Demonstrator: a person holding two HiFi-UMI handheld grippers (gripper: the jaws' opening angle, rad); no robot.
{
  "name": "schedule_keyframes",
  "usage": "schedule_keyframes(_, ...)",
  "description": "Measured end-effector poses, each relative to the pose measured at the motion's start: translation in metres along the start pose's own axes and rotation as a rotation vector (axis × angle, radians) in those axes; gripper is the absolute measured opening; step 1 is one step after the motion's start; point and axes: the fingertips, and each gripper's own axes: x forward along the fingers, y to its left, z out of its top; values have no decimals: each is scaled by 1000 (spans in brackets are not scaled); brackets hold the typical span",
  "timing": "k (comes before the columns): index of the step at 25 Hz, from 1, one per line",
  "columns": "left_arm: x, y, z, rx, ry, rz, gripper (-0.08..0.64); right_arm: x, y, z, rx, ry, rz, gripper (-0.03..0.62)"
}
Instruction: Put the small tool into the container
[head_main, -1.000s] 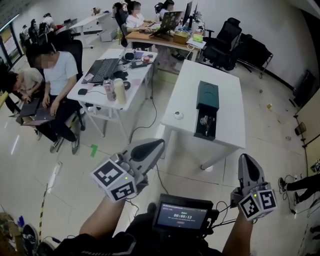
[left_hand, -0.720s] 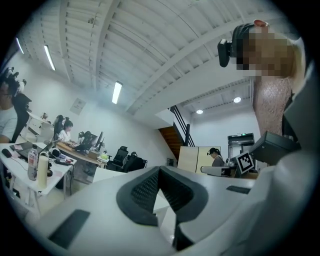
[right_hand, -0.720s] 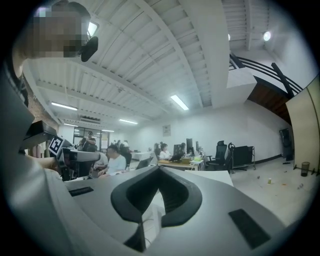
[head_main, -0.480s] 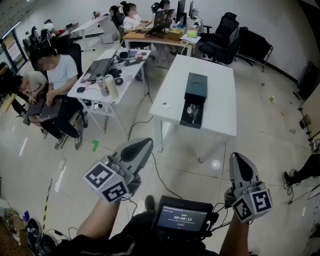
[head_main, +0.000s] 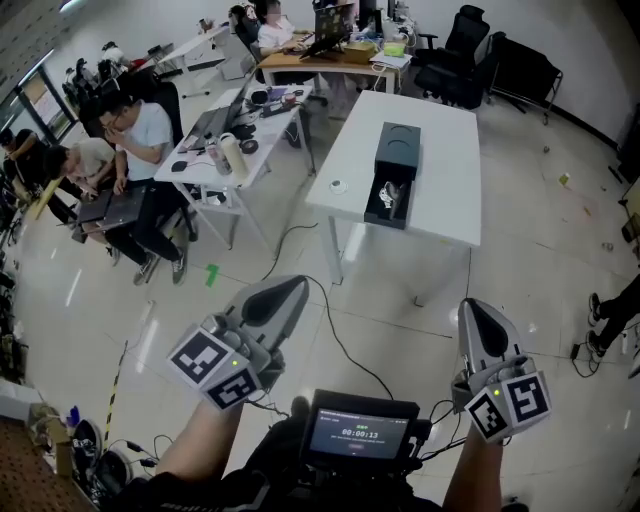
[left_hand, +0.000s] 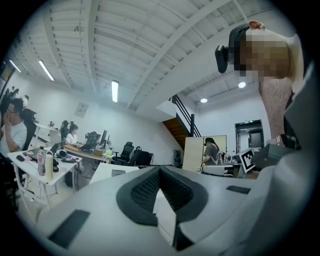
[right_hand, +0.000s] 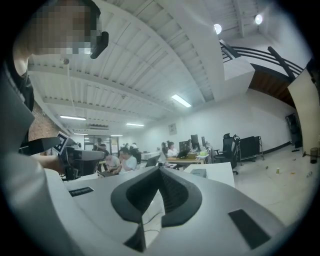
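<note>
- Head view: white table (head_main: 445, 170) has slid up-frame and remains far ahead. On it sits the dark container (head_main: 402, 148); the shiny small tool (head_main: 390, 195) seems to lie at its open near end.
- Left gripper view: left gripper (left_hand: 160, 171) clenched, empty.
- Right gripper view: right gripper (right_hand: 160, 171) clenched, empty; no grasp begun.

Left gripper (head_main: 283, 293), right gripper (head_main: 480, 318): level, jaws apparently together, empty.

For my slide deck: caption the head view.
Shut and empty, left gripper and right gripper face the white table with the container.
</note>
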Motion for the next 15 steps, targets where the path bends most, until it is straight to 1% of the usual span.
schedule_keyframes(3,-25,5,-2,-7,6,2,15,-7,32,8,-43,-27,11,0)
schedule_keyframes(5,-44,9,3,-14,10,-2,15,-13,52,11,-41,-30,-9,0)
schedule_keyframes(9,-74,6,22,29,-22,-62,15,-23,84,22,-45,-39,-57,0)
schedule_keyframes(12,-97,14,24,5,-36,-72,15,-21,109,16,-41,-20,-59,0)
schedule_keyframes(15,-116,24,21,-10,-32,-73,15,-17,131,13,-46,-7,-55,0)
